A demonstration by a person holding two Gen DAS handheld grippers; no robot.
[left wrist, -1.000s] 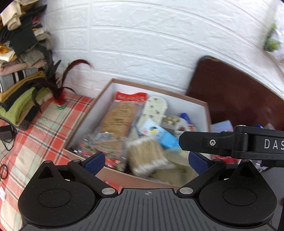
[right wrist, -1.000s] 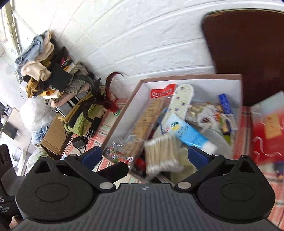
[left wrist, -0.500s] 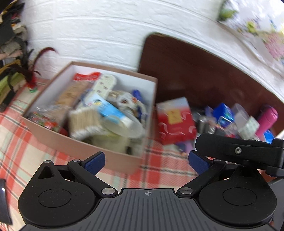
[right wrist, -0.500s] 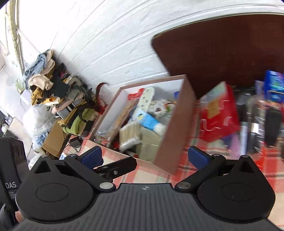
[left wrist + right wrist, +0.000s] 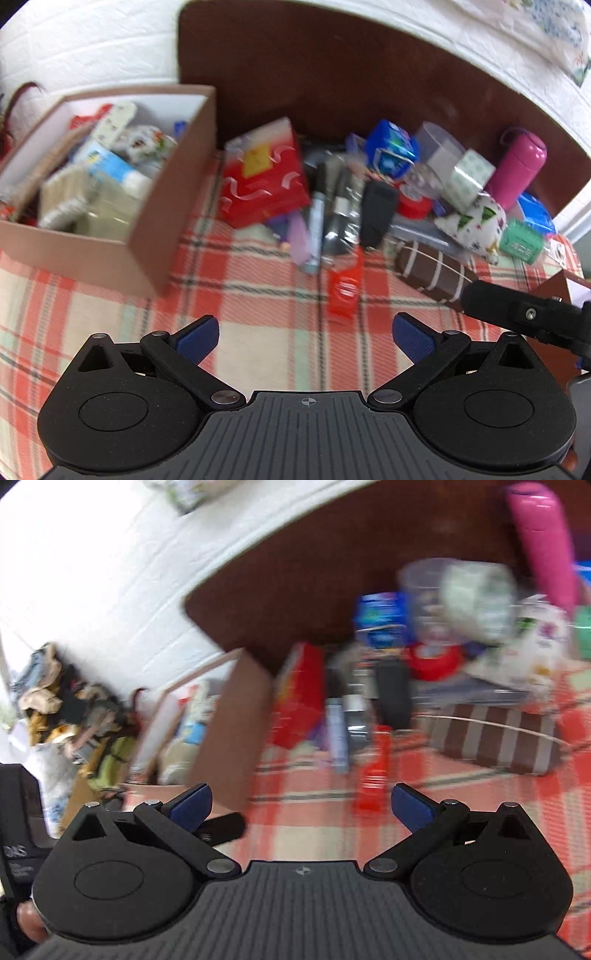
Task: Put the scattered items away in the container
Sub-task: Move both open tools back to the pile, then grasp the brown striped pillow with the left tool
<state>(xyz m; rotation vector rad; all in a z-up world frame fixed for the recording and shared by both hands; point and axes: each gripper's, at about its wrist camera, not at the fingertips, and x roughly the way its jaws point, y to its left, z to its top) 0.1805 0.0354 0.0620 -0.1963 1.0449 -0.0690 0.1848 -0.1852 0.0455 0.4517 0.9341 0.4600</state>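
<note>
Place: a lived-in home room.
Wall: white brick-pattern wall panel (image 5: 96, 40).
Furniture: dark brown wooden headboard (image 5: 332, 62) along the far edge.
Surface: red, cream and green plaid cloth (image 5: 266, 314).
Clutter: heap of folded clothes (image 5: 70, 701) at the left; pink cylindrical flask (image 5: 517, 168) and tape rolls among household oddments.

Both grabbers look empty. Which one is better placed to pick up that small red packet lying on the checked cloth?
Probably the right gripper. The red packet lies just ahead of its open fingers, near their centre line. The left gripper is open too, with the packet a little right of centre. It is a close call.
</note>
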